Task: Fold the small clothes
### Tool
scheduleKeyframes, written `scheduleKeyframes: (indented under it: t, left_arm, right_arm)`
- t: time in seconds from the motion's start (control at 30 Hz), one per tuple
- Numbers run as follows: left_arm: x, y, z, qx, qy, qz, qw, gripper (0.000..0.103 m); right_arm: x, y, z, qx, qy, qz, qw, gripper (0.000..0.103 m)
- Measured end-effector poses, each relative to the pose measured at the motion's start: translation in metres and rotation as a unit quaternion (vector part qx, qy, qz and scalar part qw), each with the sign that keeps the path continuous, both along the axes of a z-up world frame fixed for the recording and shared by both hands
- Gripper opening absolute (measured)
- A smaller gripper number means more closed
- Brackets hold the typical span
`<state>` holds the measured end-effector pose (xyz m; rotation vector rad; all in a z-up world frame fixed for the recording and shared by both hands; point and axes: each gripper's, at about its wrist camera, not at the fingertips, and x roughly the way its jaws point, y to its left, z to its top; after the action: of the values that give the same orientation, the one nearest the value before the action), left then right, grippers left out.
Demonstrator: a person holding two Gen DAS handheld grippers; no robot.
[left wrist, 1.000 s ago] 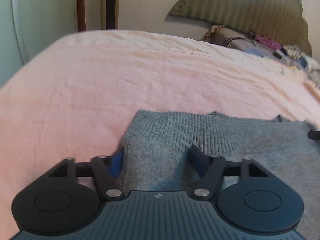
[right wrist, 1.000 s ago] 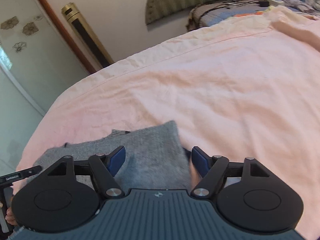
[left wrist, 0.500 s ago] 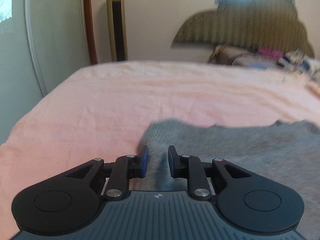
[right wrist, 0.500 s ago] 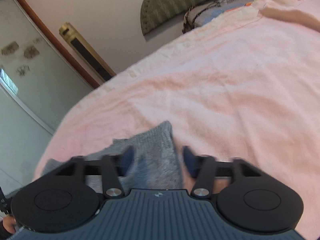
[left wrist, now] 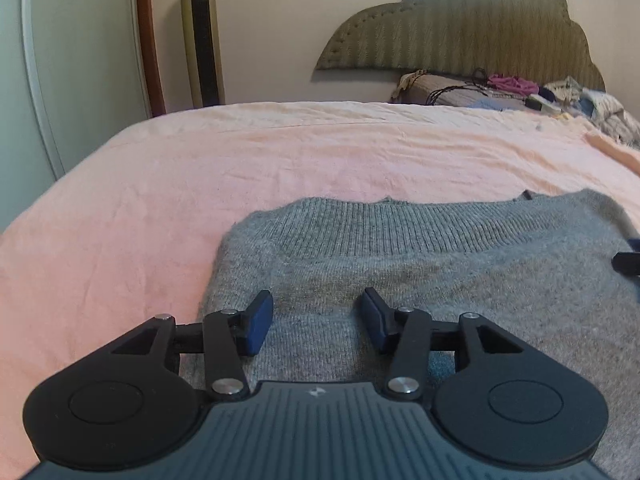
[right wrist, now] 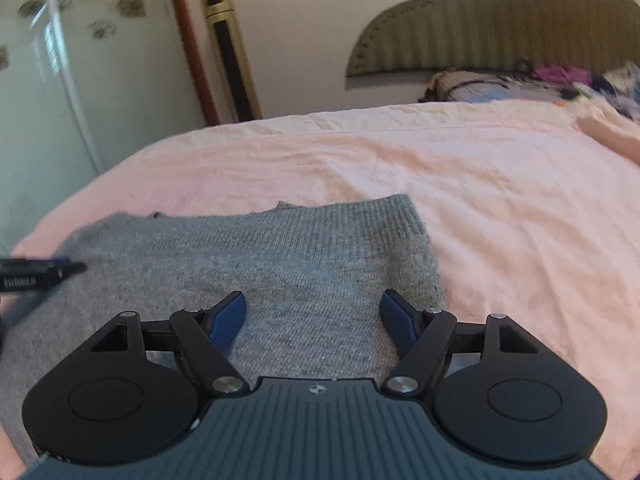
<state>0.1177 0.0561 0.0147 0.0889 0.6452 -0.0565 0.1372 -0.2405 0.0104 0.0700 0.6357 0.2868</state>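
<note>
Grey sweater (left wrist: 440, 280) lay flat on pink bedsheet (left wrist: 280, 168). Left gripper (left wrist: 316, 320) jaws apart, just reopened, over sweater, gripping nothing. Right gripper (right wrist: 312, 320) jaws wide apart, likewise empty.

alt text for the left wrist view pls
The left tongs, jaws apart and just reopened, sit over a grey knit sweater lying flat on a pink bedsheet. A padded headboard stands behind.
</note>
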Motion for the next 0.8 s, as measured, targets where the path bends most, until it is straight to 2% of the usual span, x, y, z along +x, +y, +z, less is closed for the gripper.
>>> scheduleKeyframes:
  t: [0.07,0.13,0.23,0.3,0.33,0.4,0.43,0.47,0.63,0.7,0.8]
  left_arm:
    - [-0.012,-0.003,0.008,0.011,-0.007,0.009,0.9999,0.048]
    - [-0.032,0.001,0.019,-0.014,-0.006,0.001,0.9999,0.05]
    - [-0.058,0.001,0.026,-0.026,-0.015,-0.016,0.9994,0.054]
    - [-0.059,0.001,0.018,-0.029,0.003,-0.021,0.9994,0.058]
    - [-0.057,0.002,0.01,-0.025,0.009,-0.016,0.9995,0.06]
    - [-0.056,0.008,0.0,-0.03,-0.005,-0.013,0.9994,0.069]
    - [-0.056,0.012,-0.001,-0.039,-0.006,-0.01,0.9992,0.07]
    - [-0.055,0.014,0.0,-0.047,-0.005,-0.008,0.9988,0.07]
    - [-0.055,0.008,-0.002,-0.041,-0.006,-0.006,0.9991,0.07]
    - [-0.054,0.007,-0.002,-0.04,-0.006,-0.005,0.9992,0.07]
    - [-0.056,0.007,-0.003,-0.04,-0.007,-0.006,0.9992,0.071]
  right_arm:
    - [-0.002,0.01,0.007,-0.027,0.0,-0.005,1.0,0.074]
    - [-0.017,0.01,0.018,-0.01,-0.004,-0.017,1.0,0.075]
    - [-0.047,0.013,0.034,0.015,-0.026,0.008,1.0,0.079]
    - [-0.053,0.021,0.034,0.007,-0.025,0.022,0.999,0.086]
    - [-0.052,0.023,0.03,0.0,-0.018,0.023,1.0,0.086]
    - [-0.043,0.023,0.015,-0.025,0.008,0.01,1.0,0.086]
    - [-0.04,0.018,0.005,-0.034,0.01,0.006,0.999,0.086]
    - [-0.043,0.011,0.002,-0.025,-0.005,0.014,1.0,0.087]
    - [-0.042,0.01,0.024,-0.004,0.019,-0.021,1.0,0.085]
    - [-0.043,0.019,0.035,0.022,0.003,-0.001,1.0,0.09]
    - [-0.03,0.039,0.032,-0.004,0.004,0.005,1.0,0.096]
